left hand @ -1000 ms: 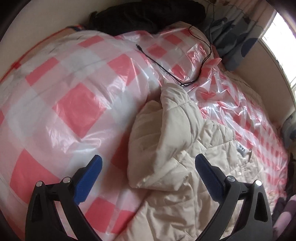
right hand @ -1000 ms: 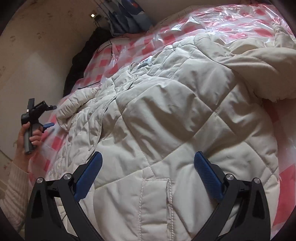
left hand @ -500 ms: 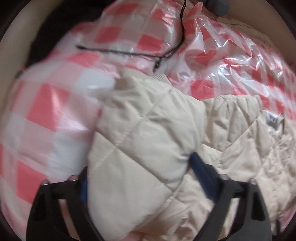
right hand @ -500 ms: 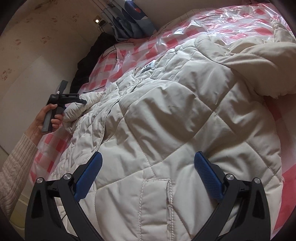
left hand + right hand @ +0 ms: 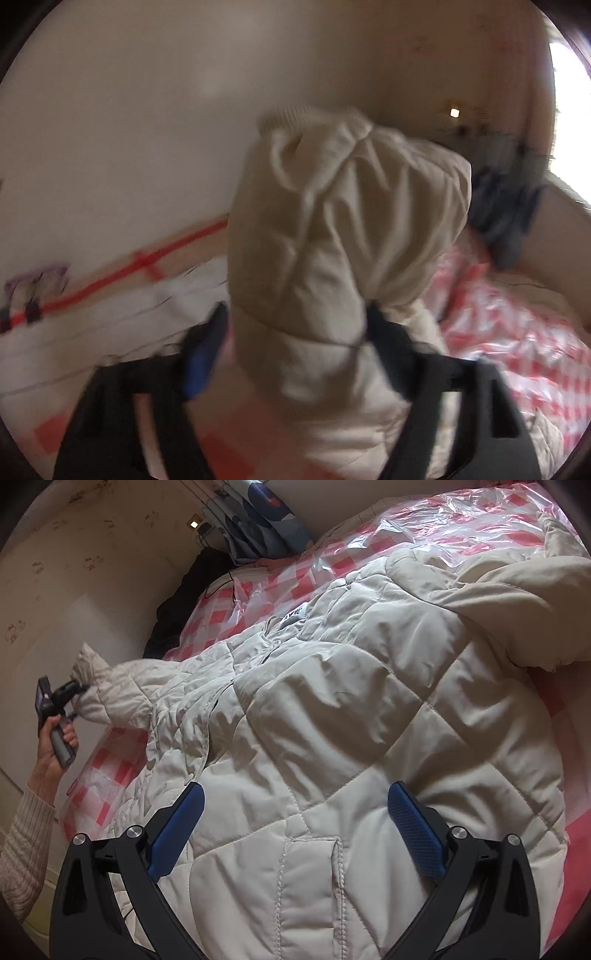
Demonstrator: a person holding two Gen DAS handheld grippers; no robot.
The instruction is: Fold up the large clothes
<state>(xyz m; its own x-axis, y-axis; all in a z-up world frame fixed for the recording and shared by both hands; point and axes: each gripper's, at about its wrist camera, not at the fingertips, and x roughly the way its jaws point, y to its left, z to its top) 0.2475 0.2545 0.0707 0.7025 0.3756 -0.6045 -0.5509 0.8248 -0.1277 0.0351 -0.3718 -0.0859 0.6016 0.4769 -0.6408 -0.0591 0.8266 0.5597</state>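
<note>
My bed [image 5: 480, 513], under pink checked plastic, carries the cream quilted jacket [image 5: 332, 709] spread flat across it. It looks puffy, light and slippery, so I'd pinch thick seams or cuffs. My right tongs [image 5: 295, 834] hover agape, empty, above its hem. My left tongs [image 5: 295, 347] clamp the raised sleeve [image 5: 343, 229], having just widened slightly.

A cream quilted puffer jacket [image 5: 332, 738] sprawls front-up across a bed — grey neck label toward twelve o'clock, hem and a stitched pocket toward six. One sleeve [image 5: 517, 602] lies folded over the body at two o'clock. The other sleeve [image 5: 343, 236], bunched and creased, rises off the bed at nine o'clock — its ribbed cuff uppermost.
</note>
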